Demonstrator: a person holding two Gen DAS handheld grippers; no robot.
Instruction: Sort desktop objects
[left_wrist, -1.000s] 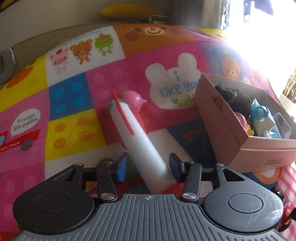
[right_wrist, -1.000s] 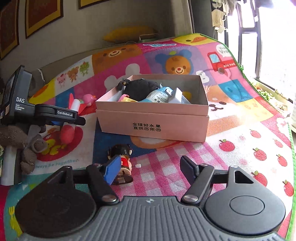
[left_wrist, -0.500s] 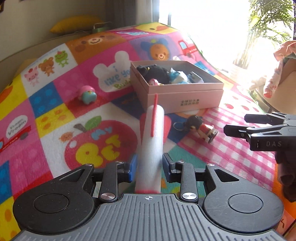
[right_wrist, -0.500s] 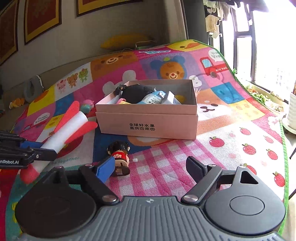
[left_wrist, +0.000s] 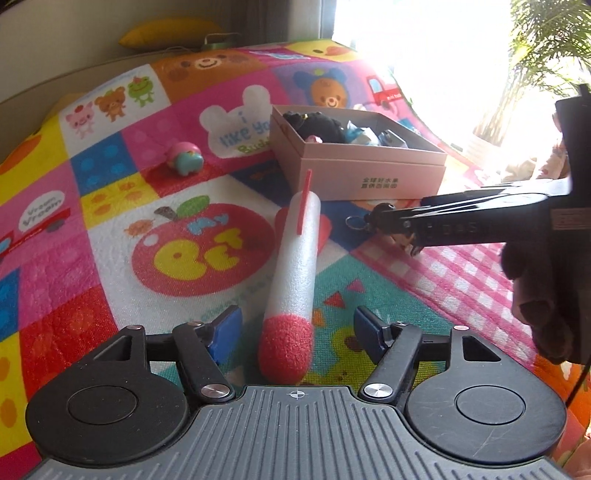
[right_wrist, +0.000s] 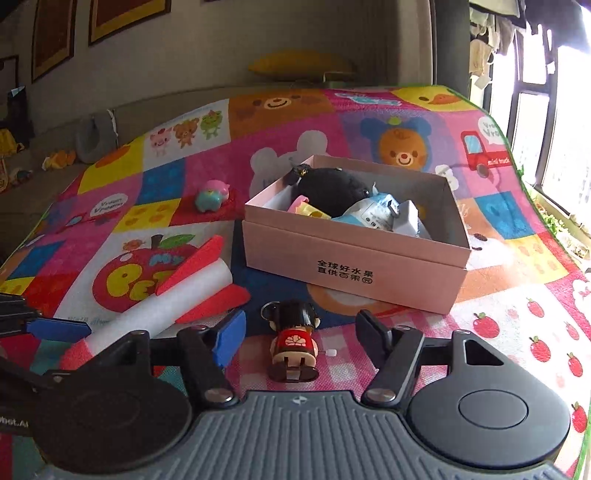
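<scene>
Your left gripper is opening: its jaws stand spread on both sides of the rocket, and the pads do not touch it. The rocket lies on the mat, its red nose toward you and its fins toward the box. In the right wrist view the rocket lies left of the doll, with one red fin close to the doll's head.

Your right gripper is closing. The doll lies on the pink checked part of the mat, between the two jaws, but the pads are apart from it on both sides, so nothing is pinched. The doll's key ring points toward the box.

The box stands open just behind the doll. Inside it you see a black plush, a blue-and-white packet and some small pink and yellow things. A small pink and teal toy sits on the mat, left of the box and well apart from both grippers.
</scene>
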